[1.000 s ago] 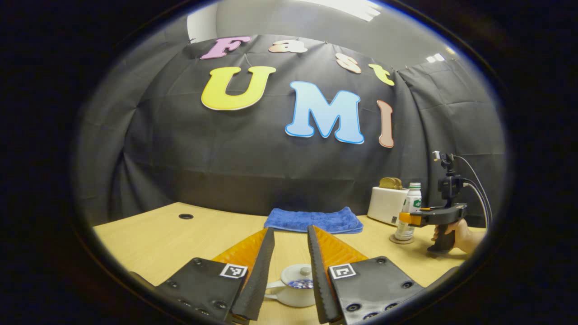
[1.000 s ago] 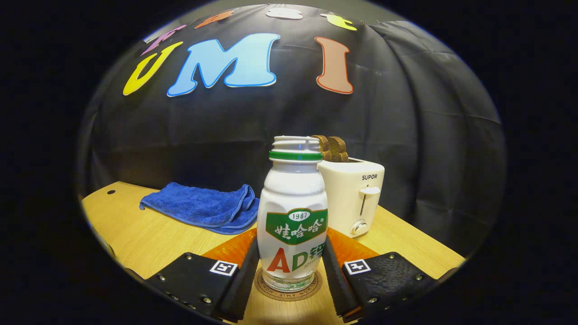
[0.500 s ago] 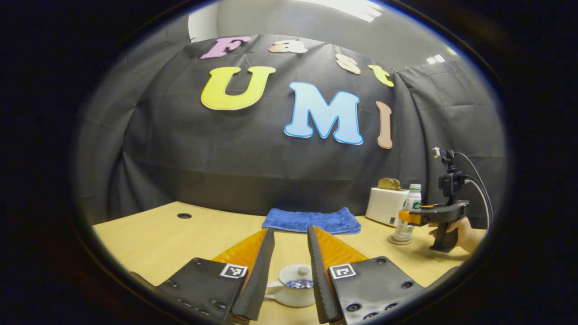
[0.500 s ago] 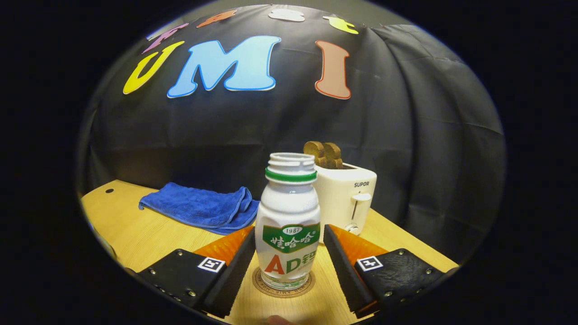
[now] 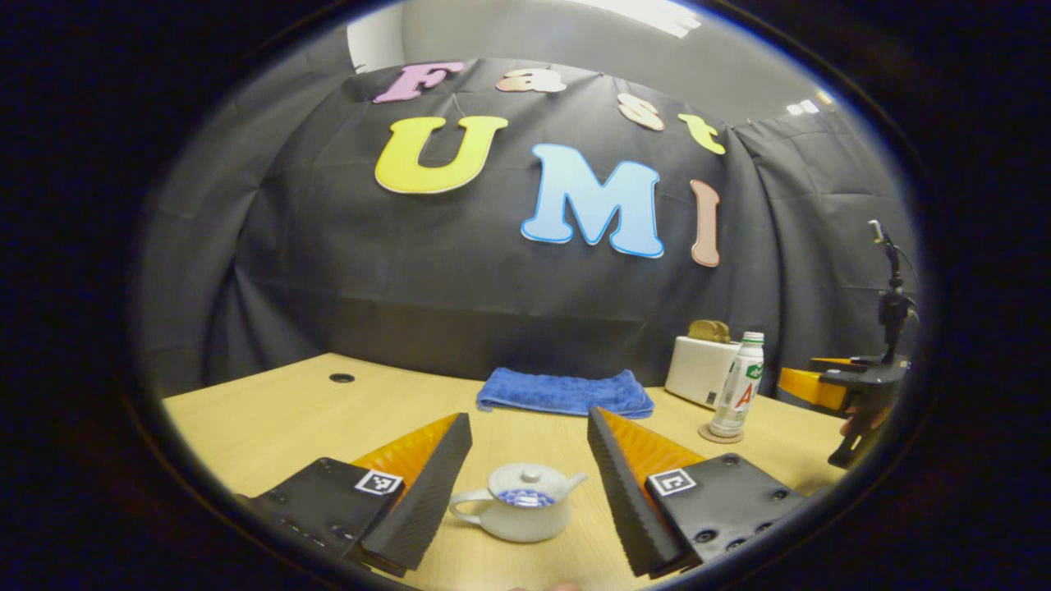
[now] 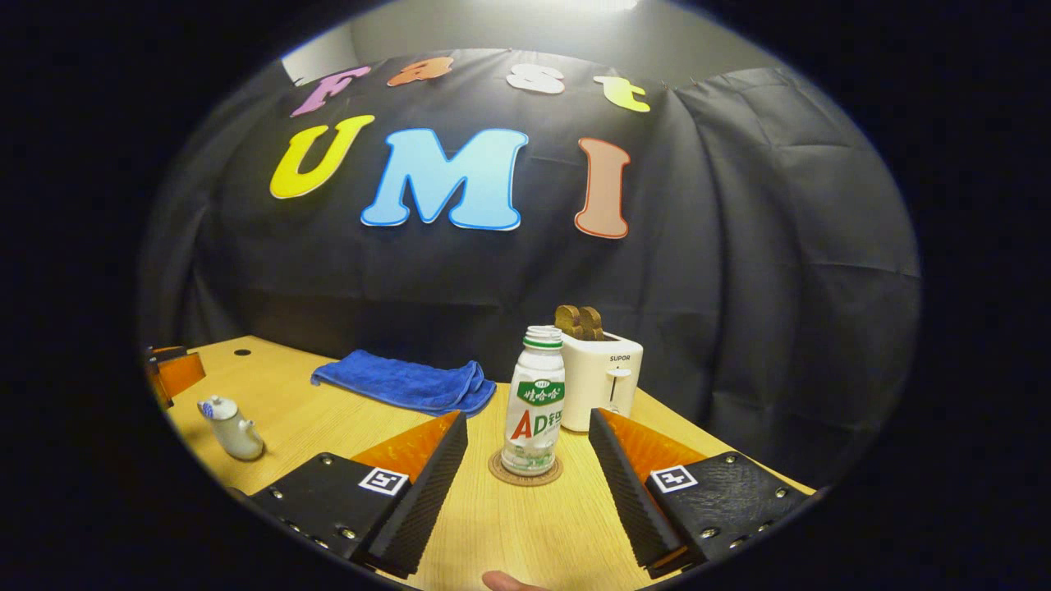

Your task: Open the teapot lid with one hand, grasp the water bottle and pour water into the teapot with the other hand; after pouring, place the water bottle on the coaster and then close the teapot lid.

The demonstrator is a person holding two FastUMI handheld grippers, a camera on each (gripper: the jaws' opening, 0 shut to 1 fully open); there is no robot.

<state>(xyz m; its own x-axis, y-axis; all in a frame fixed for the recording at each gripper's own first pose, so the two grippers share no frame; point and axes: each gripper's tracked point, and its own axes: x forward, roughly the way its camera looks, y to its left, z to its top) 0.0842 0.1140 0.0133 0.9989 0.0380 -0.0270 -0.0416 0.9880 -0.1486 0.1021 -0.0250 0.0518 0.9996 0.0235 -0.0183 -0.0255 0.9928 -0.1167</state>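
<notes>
Both of my grippers have backed away from their objects, and both sets of jaws now stand spread and empty; I judge the task complete, with retreat the only motion left. The tabletop [image 6: 287, 419] offers bare surface on its left half and in front of each gripper, so withdrawal toward me is unobstructed. Its far edge meets the booth wall, and the right front edge falls away just past my right gripper [image 6: 525, 484]. Along the back lie the blue towel [image 6: 406, 384] and the toaster [image 6: 603, 379], the toaster just behind the water bottle [image 6: 535, 402]. The bottle stands upright and uncapped on the coaster [image 6: 525, 472], centred ahead of my right jaws and clear of both. Earlier those jaws flanked the bottle closely; now open tabletop separates them from it. My left gripper [image 5: 525, 492] frames the teapot [image 5: 519, 513], which sits between the spread jaws without contact. The teapot lid [image 5: 525, 478] is seated on the pot, knob up. The teapot and the bottle are well apart.
</notes>
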